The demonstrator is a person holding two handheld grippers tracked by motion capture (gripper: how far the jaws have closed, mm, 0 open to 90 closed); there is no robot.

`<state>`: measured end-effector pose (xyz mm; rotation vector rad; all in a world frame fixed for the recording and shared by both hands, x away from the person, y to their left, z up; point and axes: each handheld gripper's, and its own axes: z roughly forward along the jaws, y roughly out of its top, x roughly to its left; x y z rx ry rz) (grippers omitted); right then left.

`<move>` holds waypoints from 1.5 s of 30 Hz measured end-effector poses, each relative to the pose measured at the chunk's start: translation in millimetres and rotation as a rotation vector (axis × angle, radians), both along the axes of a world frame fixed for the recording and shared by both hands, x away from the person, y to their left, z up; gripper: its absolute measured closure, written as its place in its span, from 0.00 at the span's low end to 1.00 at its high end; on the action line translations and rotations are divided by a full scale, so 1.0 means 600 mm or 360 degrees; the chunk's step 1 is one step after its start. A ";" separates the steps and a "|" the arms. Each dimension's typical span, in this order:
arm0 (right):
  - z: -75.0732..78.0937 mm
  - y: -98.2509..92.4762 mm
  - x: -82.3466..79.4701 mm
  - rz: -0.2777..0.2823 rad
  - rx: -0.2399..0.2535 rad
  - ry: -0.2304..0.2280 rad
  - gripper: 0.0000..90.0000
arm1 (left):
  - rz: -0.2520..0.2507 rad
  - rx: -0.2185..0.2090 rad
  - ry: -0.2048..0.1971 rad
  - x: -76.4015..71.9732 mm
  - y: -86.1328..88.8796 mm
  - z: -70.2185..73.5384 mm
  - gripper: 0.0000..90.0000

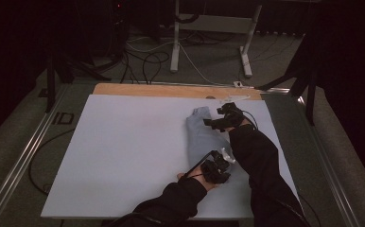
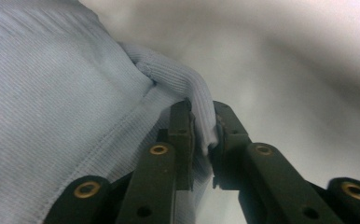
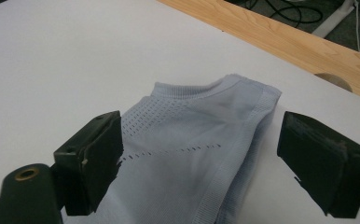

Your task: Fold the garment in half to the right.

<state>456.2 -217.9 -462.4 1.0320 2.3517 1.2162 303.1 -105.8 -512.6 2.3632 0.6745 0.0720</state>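
Dim room floor [image 1: 24, 118] all round, strewn with cables [image 1: 147, 59], a white frame stand [image 1: 176, 38] beyond the far edge. Large counter [image 1: 124, 156] under a pale sheet, with a bare wooden strip [image 1: 161, 90] along the far side and a round hole [image 3: 333, 80] in that strip. Wide open room across the left and middle of the sheet; much less on the right, where both dark sleeves [image 1: 261, 156] come in from the near edge. No brand, label or writing legible anywhere.

Light blue knit garment [image 1: 203, 135] folded into a long narrow shape on the right half of the counter, running from near the far edge back toward the person, well clear of the right edge. Far end, in the right gripper view, showing a ribbed hem [image 3: 225, 186], rows of small perforations [image 3: 169, 151] and a curved neckline-like edge [image 3: 192, 91], lying flat on the sheet.

Right hand-held gripper [image 1: 217, 122] at the far end of the garment, jaws spread wide on either side of the cloth, pads clear of it, nothing held.

Left hand-held gripper [image 1: 214, 165] at the near end, jaws nearly closed and pinched on a ribbed fold [image 2: 201, 109] of the garment's edge, that fold lifted a little off the sheet.
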 end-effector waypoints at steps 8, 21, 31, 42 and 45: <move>-0.005 0.001 -0.002 0.0011 0.0022 0.0014 0.15 | -0.0069 -0.0023 0.0026 -0.010 -0.007 -0.004 0.80; -0.001 0.008 -0.004 0.0038 0.0025 0.0011 0.15 | -0.0193 -0.0106 0.0087 -0.018 -0.004 -0.001 0.74; 0.009 0.004 -0.009 0.0044 0.0049 0.0002 0.15 | -0.0264 -0.0319 0.0020 -0.025 0.055 0.039 0.58; 0.029 0.015 -0.028 0.0084 0.0081 -0.0037 0.15 | -0.0231 -0.0599 -0.0181 -0.013 0.167 0.095 0.28; 0.032 0.022 -0.037 0.0104 0.0085 -0.0041 0.15 | -0.0257 -0.0651 -0.0232 -0.011 0.195 0.100 0.18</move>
